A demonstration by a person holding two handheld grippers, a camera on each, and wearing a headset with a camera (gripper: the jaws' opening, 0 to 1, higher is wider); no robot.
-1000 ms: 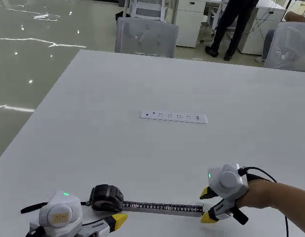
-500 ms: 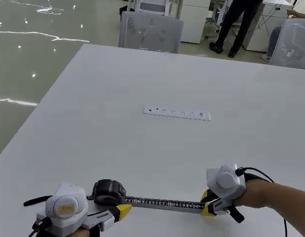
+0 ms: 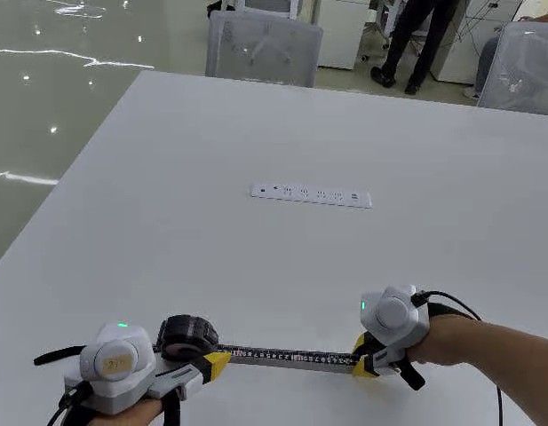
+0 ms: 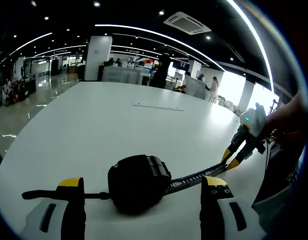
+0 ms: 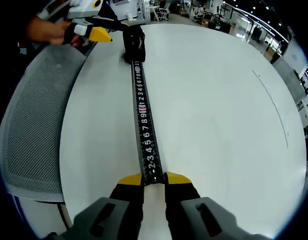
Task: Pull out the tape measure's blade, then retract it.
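Right hand-held gripper (image 5: 154,177) clamping blade (image 5: 143,110), case (image 5: 134,42) apparently on table (image 5: 218,100)

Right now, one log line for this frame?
blade: extended along table | left gripper: open, straddling tape case | right gripper: shut on blade tip

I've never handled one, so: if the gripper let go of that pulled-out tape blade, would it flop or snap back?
The blade runs straight between case and right gripper, so it's probably stiff over this short span. Released, it would likely spring back toward the case, unless a lock is set, which I cannot tell.
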